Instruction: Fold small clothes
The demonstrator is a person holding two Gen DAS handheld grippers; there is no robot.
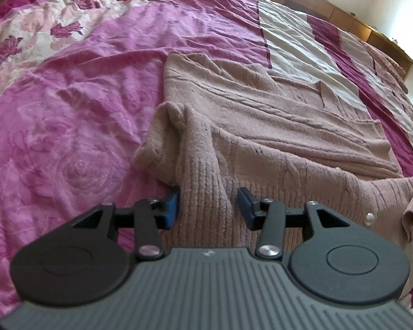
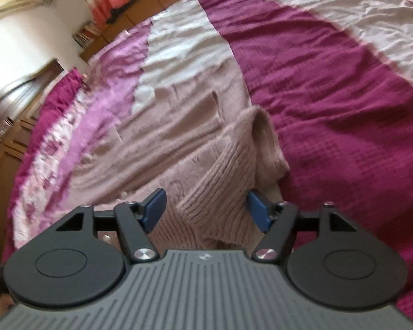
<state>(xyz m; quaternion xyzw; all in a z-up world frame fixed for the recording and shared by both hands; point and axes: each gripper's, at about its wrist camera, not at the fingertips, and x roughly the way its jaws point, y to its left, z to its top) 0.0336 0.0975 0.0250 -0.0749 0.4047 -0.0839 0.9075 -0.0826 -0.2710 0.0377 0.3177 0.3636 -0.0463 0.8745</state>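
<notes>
Hovering over the pink knit sweater on the bedspread, my left gripper and right gripper both gaped empty, each straddling a ribbed cuff whose sleeve ran lengthwise straight ahead, equally near.

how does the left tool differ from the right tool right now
The left tool has a narrower gap between its blue pads than the right tool, which stands wider. The sweater cuff fills most of the left tool's gap and sits beside one pad; in the right tool's gap a ribbed fold lies loose, clear of both pads. Both are open, pressing on nothing, over the same pink knit on the bedspread.
</notes>
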